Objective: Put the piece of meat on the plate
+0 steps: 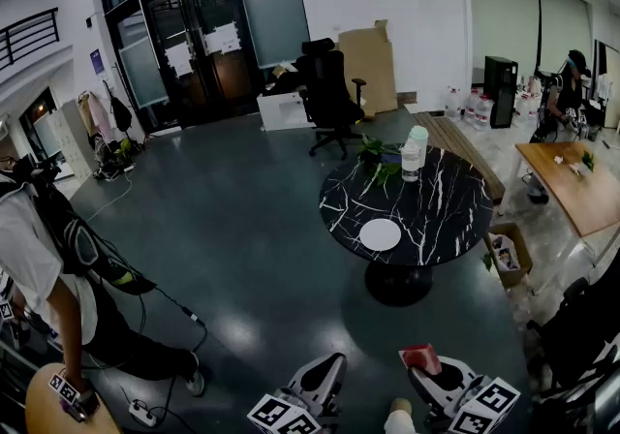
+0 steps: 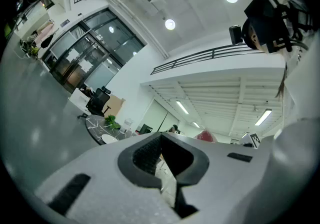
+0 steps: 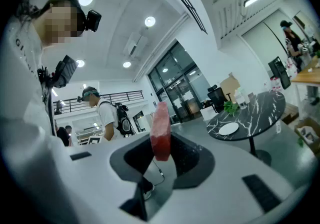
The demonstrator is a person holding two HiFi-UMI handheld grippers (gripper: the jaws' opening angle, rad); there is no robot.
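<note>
Reaching the desk [image 1: 441, 192], well off across the floor, was the job. The right gripper [image 3: 162, 143], clamped on the upright meat [image 3: 161, 127], needed a level carry, then a flat lowering onto the plate [image 1: 380, 234]. That plate lay bare; the bottle's [image 1: 412, 159] contents were unclear. The left gripper [image 2: 161, 140] was closed, empty.

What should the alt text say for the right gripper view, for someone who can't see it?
The right hand-held gripper clamps an upright red piece of meat between its jaws. Beyond it, at the right, a white plate lies on a round black marble table. At the left stands a person wearing a backpack.
</note>
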